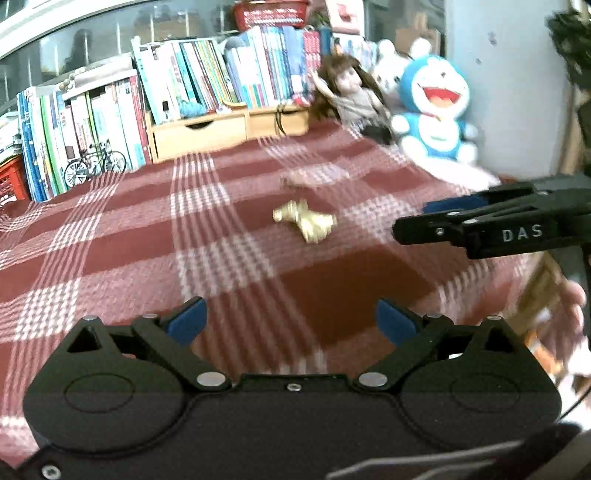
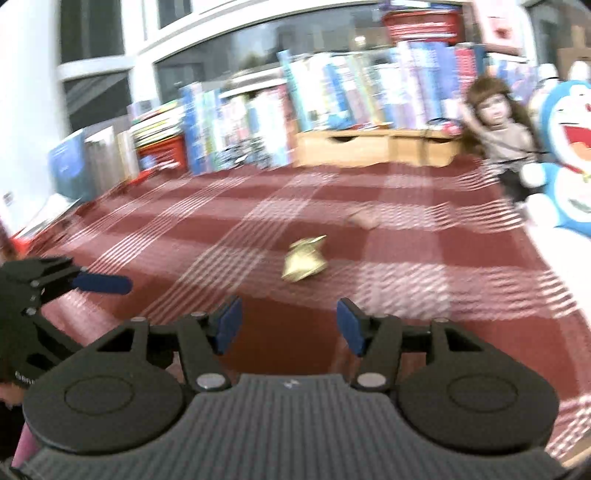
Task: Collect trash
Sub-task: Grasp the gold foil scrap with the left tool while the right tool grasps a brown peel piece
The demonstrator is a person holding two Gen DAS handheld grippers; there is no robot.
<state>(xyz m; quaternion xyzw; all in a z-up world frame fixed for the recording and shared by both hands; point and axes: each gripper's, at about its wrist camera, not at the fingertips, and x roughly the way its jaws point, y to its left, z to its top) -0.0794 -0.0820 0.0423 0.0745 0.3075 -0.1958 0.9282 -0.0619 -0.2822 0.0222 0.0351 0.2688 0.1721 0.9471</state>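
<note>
A red and white checked tablecloth [image 1: 122, 254] covers the whole table and fills most of both views. Along its far edge stands a long row of books [image 1: 110, 122], with a light wooden drawer box [image 1: 207, 133] under the middle stretch and a red basket [image 1: 271, 13] on top. At the far right corner sit a blue and white plush toy [image 1: 434, 110] and a long-haired doll [image 1: 351, 96], touching each other. A small model bicycle [image 1: 94, 166] stands in front of the books on the left.

The left gripper [image 1: 291, 321] hangs low over the near part of the cloth, its blue-padded fingers [image 1: 186, 319] spread wide apart with nothing between them. The right gripper [image 2: 290, 325] is also above the cloth, fingers apart and empty; in the left wrist view it reaches in from the right edge, side on.

The trash lies near the middle of the cloth, ahead of both grippers and touching neither: a crumpled gold wrapper [image 1: 304, 221], and just beyond it a smaller brownish scrap [image 1: 295, 182], too blurred to say what it is. The wrapper sits nearly straight ahead of the right gripper's open fingers.
</note>
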